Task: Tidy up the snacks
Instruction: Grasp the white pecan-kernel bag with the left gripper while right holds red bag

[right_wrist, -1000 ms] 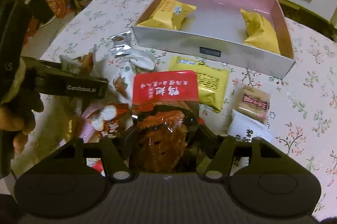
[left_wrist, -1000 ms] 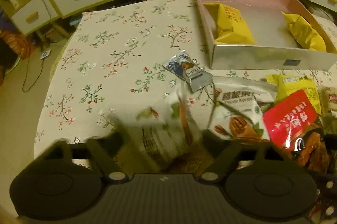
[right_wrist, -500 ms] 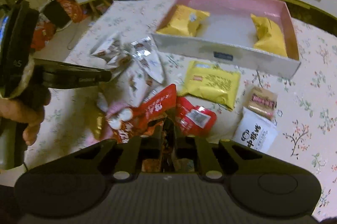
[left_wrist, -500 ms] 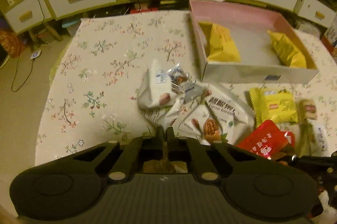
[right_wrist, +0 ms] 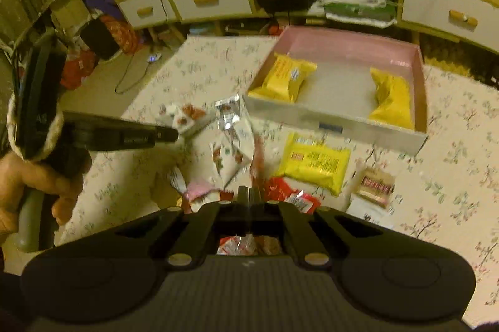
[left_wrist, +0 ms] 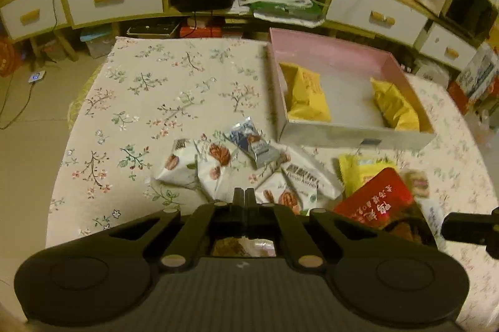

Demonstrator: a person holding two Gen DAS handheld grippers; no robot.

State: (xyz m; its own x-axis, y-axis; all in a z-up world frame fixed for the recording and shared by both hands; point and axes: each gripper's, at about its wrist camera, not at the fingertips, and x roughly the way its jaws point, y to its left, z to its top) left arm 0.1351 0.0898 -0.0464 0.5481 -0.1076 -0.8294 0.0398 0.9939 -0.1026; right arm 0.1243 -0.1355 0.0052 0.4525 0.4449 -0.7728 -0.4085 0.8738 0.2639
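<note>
Snacks lie heaped on the floral tablecloth [left_wrist: 156,88] near you. On the left, your left tongs [left_wrist: 244,196] are pinched shut on a packet from the white walnut packets [left_wrist: 184,166]. A blue foil packet [left_wrist: 252,144] lies on that cluster. Farther right stands the pink box [left_wrist: 343,138], holding two yellow packets [left_wrist: 307,95]. Your right tongs [right_wrist: 249,194] are clamped on the red packet [left_wrist: 377,201].

Little legible. White Chinese characters, upside down, on red packet [left_wrist: 379,201] at 4 o'clock of left wrist view. Dark print, partly Latin letters, unreadable, on white nut packet [left_wrist: 304,176] near centre. Faint lettering on side of left gripper [right_wrist: 168,134] at 9 o'clock of right wrist view, too blurred.
</note>
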